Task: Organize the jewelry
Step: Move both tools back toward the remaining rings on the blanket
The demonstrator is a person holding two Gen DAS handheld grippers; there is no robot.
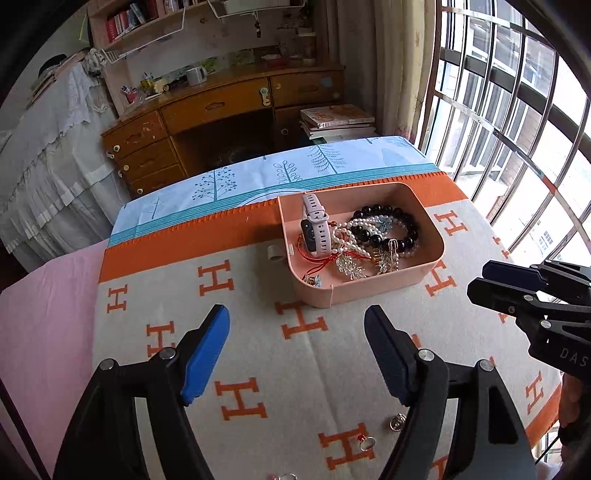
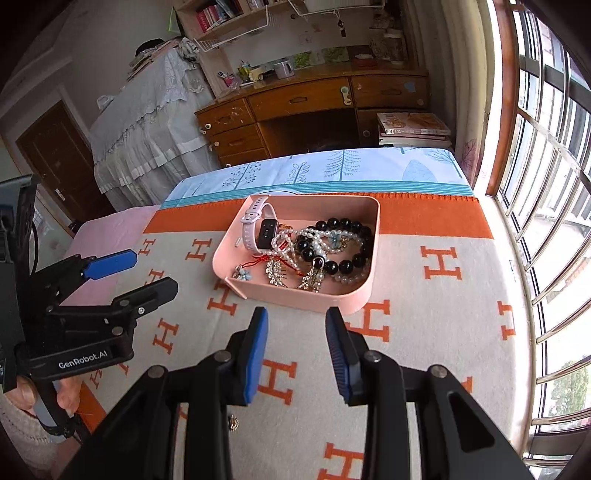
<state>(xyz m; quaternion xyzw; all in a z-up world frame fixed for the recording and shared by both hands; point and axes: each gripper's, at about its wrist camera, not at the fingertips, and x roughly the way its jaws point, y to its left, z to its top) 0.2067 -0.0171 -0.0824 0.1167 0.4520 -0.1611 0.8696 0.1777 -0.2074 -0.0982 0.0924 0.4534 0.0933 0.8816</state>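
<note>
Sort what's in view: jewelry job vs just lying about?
Job:
pink tray
pink watch
black bead bracelet
pearl strands
loose small pieces on the blanket

Lying about:
wooden desk
mug
stacked books
bookshelf

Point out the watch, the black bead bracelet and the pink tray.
watch (image 2: 264, 232): right wrist view, on its dark face.
black bead bracelet (image 2: 345, 224): right wrist view, on a bead at its far side.
pink tray (image 2: 295, 297): right wrist view, on its near wall.
</note>
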